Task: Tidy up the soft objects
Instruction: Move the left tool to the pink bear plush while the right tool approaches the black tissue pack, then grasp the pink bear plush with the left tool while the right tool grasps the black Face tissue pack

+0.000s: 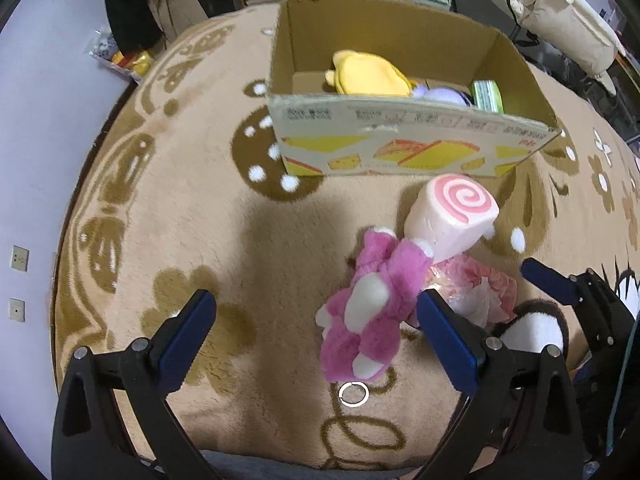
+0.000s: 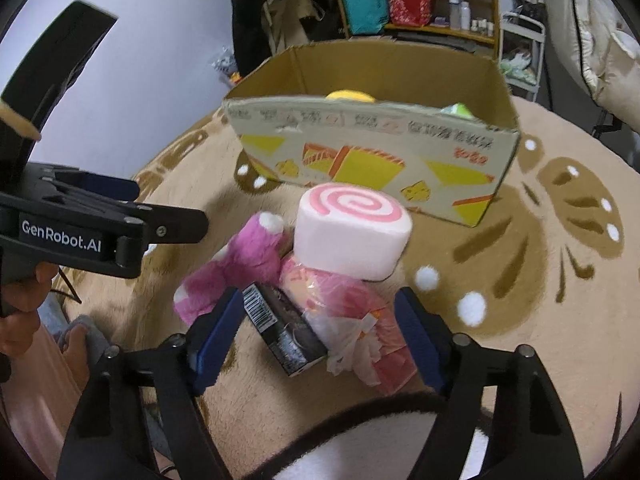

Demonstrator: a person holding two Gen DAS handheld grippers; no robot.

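Right wrist: black box [image 2: 286, 330] and pink wrapped plush [image 2: 360, 320] between spread claw [image 2: 320, 320] fingers.

The left gripper [image 1: 316, 320] hangs low with its jaws spread wide and nothing between them, while the right gripper [image 2: 320, 328], just beside it, is likewise wide open, and the left hand [image 2: 24, 304] clasps its handle.

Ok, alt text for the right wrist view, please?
The open right gripper hovers over a black barcoded box and a pink wrapped packet, beside a pink plush and swirl cushion before a cardboard box.
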